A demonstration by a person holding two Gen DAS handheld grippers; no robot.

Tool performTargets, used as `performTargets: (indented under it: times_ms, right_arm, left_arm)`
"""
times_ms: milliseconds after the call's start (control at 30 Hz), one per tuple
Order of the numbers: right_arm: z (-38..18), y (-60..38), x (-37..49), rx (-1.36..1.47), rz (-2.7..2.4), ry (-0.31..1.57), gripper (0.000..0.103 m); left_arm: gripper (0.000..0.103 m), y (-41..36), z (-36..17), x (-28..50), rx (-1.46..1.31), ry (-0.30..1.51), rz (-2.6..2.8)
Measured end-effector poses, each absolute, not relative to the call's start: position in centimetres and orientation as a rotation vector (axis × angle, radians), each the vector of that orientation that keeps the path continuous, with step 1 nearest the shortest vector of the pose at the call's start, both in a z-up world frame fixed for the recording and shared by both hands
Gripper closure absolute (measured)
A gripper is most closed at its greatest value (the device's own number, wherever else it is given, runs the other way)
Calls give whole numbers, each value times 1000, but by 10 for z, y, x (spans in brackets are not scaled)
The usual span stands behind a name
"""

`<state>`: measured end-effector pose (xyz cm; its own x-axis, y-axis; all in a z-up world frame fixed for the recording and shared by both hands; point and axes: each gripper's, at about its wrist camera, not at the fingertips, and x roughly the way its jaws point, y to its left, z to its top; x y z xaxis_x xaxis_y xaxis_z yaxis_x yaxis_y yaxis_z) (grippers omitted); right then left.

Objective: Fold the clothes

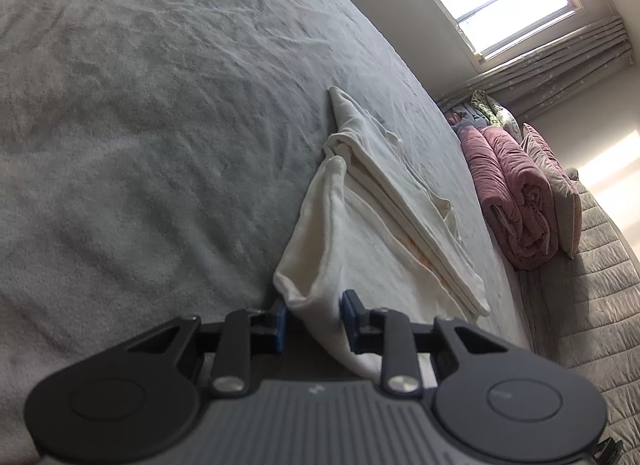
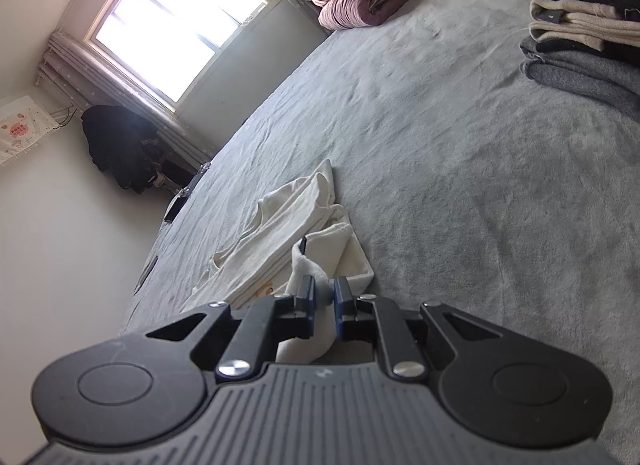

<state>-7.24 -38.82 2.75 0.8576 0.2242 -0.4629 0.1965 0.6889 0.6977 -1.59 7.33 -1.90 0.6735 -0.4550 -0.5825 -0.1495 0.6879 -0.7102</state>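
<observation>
Lying on the grey bed cover (image 1: 140, 125), the cream garment (image 1: 384, 221) is pinched at a lifted edge between the left gripper (image 1: 314, 315) jaws. In the right wrist view, another bunched edge of it is clamped between the nearly closed right gripper (image 2: 324, 305) jaws, the rest spread just ahead.

I count: one cream cotton garment (image 1: 384, 233), one rolled pink quilt (image 1: 516, 201), one stack of folded dark and beige knitwear (image 2: 584, 25), one bright window (image 2: 180, 25).

- A wide bed (image 1: 140, 125) covered in a wrinkled grey sheet.
- A cream garment (image 1: 384, 225) lies partly folded on the sheet.
- A rolled pink quilt (image 1: 516, 201) rests at the bed's far end, near the window.
- A stack of folded clothes (image 2: 588, 37), black, beige and grey, sits well apart from the garment.
</observation>
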Motion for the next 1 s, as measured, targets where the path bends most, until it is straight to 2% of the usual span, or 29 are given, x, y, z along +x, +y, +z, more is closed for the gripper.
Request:
performTargets:
  times_ms: [300,400,633,900,1000]
  right_arm:
    - [6,-390,-83,895,8,617,83]
    - [-4,-390,-89,947,3,655,75]
    - [-16,-396,-97,1069,-15,657,76]
    - [-12,-388,-96,1031,-49,623,78]
    - [-11,-387,-100,1030,-56,613,81]
  left_arm:
    - [78,74,-20,-17,-801,825,-198]
    - [78,75,-20,-18,-798,823,-199]
    - [78,74,-20,-18,-792,820,-198]
    - [78,69,-20,-16,-784,805,-199]
    - [82,70,-21,-17,-785,800,-198]
